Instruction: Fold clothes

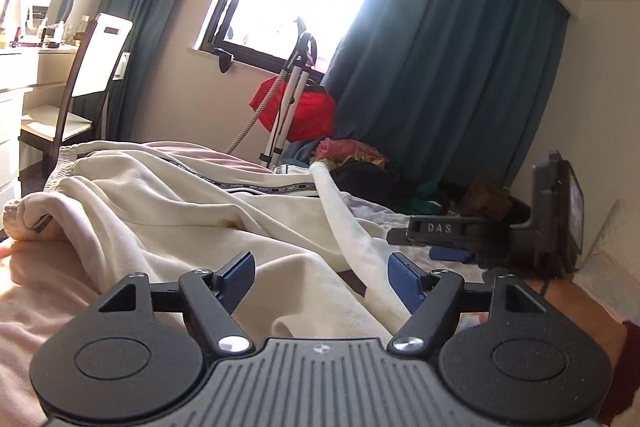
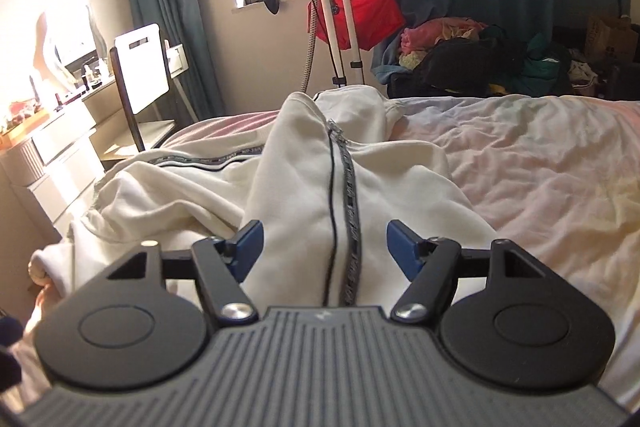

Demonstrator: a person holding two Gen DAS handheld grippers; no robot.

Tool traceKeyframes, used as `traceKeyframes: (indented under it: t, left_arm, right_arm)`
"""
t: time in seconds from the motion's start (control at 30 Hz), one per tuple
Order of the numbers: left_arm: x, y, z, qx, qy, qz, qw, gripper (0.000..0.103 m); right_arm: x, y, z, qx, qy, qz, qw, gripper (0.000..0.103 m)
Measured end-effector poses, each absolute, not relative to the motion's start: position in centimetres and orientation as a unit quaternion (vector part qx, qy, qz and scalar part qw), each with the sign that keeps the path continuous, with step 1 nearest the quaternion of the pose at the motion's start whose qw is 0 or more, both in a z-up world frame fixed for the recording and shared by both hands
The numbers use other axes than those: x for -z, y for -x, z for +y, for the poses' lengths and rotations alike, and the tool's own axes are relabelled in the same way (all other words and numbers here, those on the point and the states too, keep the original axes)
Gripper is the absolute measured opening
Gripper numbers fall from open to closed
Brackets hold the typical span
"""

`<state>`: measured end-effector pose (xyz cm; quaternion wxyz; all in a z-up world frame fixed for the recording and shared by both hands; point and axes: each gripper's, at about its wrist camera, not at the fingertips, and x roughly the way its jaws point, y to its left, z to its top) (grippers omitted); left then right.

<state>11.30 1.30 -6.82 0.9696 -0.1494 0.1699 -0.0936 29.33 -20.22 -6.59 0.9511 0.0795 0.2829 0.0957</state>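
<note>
A cream zip-up jacket (image 1: 168, 211) with dark patterned tape stripes lies crumpled on a bed. My left gripper (image 1: 322, 275) is open just above the fabric, and a raised fold of it runs between the blue fingers. My right gripper (image 2: 324, 241) is open over the jacket (image 2: 304, 163), with the zipper and the patterned stripe running straight between its fingers. The right gripper also shows from the side in the left wrist view (image 1: 440, 235), low over the bed at the right.
The bed has a wrinkled pale pink sheet (image 2: 540, 167). Beyond it stand a garment steamer (image 2: 340, 11), a red bag (image 2: 368, 15), a pile of clothes (image 2: 480, 55), a chair (image 2: 142, 67) and a dresser (image 2: 44, 155). Teal curtains (image 1: 440, 67) frame a window.
</note>
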Motion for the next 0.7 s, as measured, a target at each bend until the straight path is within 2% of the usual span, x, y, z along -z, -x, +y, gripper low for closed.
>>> traceKeyframes:
  t: [0.17,0.27,0.37,0.43,0.47,0.5,0.57,0.7]
  left_arm:
    - [7.6,-12.9,4.0,0.067,0.167,0.155,0.971,0.075]
    - [9.0,-14.4,4.6,0.045,0.164,0.172,0.970,0.075]
    - [10.8,-15.6,5.0,0.042,0.181,0.194,0.963,0.074]
    - [11.8,-16.3,5.3,0.046,0.196,0.202,0.958,0.074]
    - [12.2,-16.5,5.4,0.045,0.199,0.204,0.957,0.074]
    - [12.4,-16.8,5.4,0.044,0.200,0.204,0.957,0.074]
    - [12.7,-17.0,5.4,0.041,0.197,0.204,0.958,0.074]
    - [12.6,-16.8,5.2,0.040,0.185,0.205,0.960,0.074]
  right_arm:
    - [6.2,-37.6,-14.3,-0.076,-0.038,0.295,0.952,0.070]
    - [6.4,-41.8,-12.0,-0.053,-0.014,0.272,0.961,0.070]
    - [7.2,-44.7,-12.7,-0.022,-0.032,0.283,0.958,0.067]
    - [7.8,-46.6,-13.2,0.000,-0.044,0.289,0.956,0.042]
    - [8.1,-47.5,-13.5,0.010,-0.050,0.293,0.955,0.022]
    - [8.0,-47.8,-14.2,0.016,-0.051,0.301,0.952,0.014]
    - [7.4,-47.8,-15.9,0.027,-0.050,0.304,0.951,0.008]
    - [4.6,-45.7,-21.9,0.056,-0.085,0.279,0.955,0.007]
